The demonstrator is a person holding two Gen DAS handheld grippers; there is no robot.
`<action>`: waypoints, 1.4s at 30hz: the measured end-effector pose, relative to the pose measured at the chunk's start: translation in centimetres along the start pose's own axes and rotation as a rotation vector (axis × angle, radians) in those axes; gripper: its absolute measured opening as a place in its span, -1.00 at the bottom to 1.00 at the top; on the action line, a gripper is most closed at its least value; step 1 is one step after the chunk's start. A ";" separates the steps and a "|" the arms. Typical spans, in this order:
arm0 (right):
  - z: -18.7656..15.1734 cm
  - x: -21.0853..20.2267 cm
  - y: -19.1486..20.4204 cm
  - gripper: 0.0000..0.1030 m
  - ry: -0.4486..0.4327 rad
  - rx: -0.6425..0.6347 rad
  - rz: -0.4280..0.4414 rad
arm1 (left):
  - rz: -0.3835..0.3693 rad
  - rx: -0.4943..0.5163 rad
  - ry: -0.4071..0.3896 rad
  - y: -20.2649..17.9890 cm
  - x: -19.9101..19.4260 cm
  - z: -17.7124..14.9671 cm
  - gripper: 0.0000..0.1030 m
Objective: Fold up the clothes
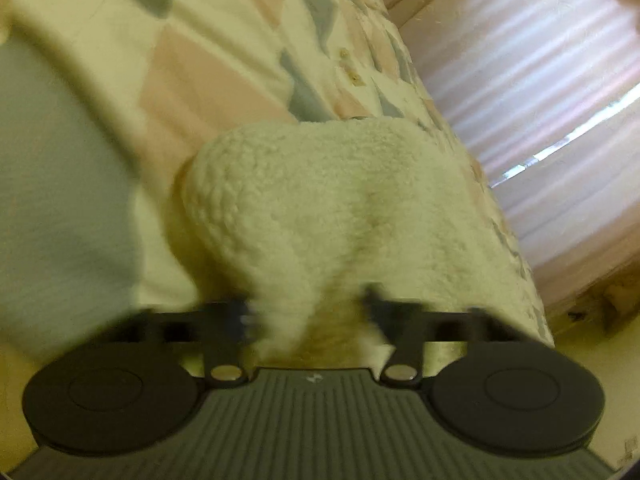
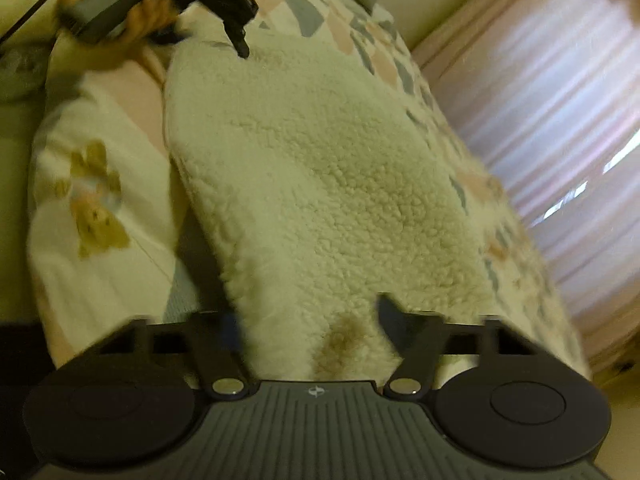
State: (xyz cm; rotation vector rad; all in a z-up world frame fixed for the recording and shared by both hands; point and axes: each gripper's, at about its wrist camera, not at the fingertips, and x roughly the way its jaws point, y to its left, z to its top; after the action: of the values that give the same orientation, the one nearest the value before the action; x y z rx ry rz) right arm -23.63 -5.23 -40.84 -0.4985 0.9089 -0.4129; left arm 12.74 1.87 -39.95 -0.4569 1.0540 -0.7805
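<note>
Fleece (image 2: 320, 184) — cream, nubbly — is lying stretched over a quilt (image 2: 96, 208) of pink, grey and cream patches, with a bear print showing at 9 o'clock in the right wrist view. Right gripper (image 2: 310, 320) is pinching the near edge of the fleece at 6 o'clock, cloth bunching between both fingers. Left gripper (image 1: 308, 312) is clamping another edge of the fleece in the same way — in its own view the cloth is humping up just ahead of the fingers. From the right wrist view, the left gripper is showing at 11 o'clock, a hand (image 2: 132, 20) wrapping its handle, tip touching the far edge of the fleece. Curtain (image 2: 552, 120), pinkish and pleated, is hanging at 2 o'clock beyond the quilt.
</note>
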 end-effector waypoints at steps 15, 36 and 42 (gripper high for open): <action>3.3 -11.0 -16.0 -0.82 -0.368 0.480 0.093 | -0.167 0.437 -0.171 -21.8 -12.1 11.2 -0.82; 4.2 -31.2 -25.6 -0.83 -0.745 0.399 -0.493 | -0.364 0.746 -0.518 -37.9 -36.9 4.4 -0.82; 3.3 -26.8 -30.6 -0.83 -0.613 0.443 -0.545 | -0.347 0.753 -0.409 -40.5 -26.7 4.1 -0.82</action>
State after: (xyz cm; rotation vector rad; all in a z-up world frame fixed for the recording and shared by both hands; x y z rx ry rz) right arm -39.58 -14.88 -4.59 -0.4184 0.0634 -0.8739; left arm -4.86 -4.45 4.98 -0.1321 0.2514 -1.2561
